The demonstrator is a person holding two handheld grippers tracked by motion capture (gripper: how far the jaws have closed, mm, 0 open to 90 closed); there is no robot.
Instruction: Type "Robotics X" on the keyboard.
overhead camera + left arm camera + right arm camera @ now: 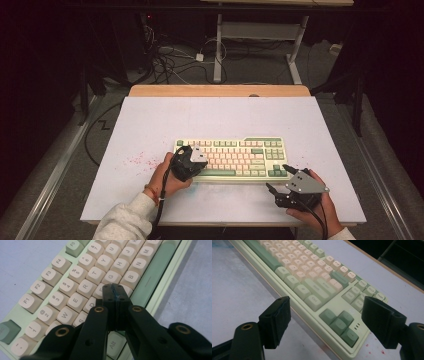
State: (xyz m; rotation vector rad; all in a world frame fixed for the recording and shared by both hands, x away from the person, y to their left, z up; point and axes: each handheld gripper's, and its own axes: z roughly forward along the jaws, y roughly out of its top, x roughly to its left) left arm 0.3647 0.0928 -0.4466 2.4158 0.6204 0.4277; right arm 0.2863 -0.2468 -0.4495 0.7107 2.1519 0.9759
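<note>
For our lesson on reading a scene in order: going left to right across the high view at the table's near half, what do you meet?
Red speckles on the table → left tongs, shut, over the keyboard's left end → keyboard → right tongs, open, off the keyboard's right front corner.

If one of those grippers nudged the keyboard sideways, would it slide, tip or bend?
The keyboard looks like a rigid, thick plastic case, so it probably wouldn't bend. It lies flat and low on the smooth white table, so tipping seems unlikely; it would likely slide. The keys would probably give under the shut left gripper.
</note>
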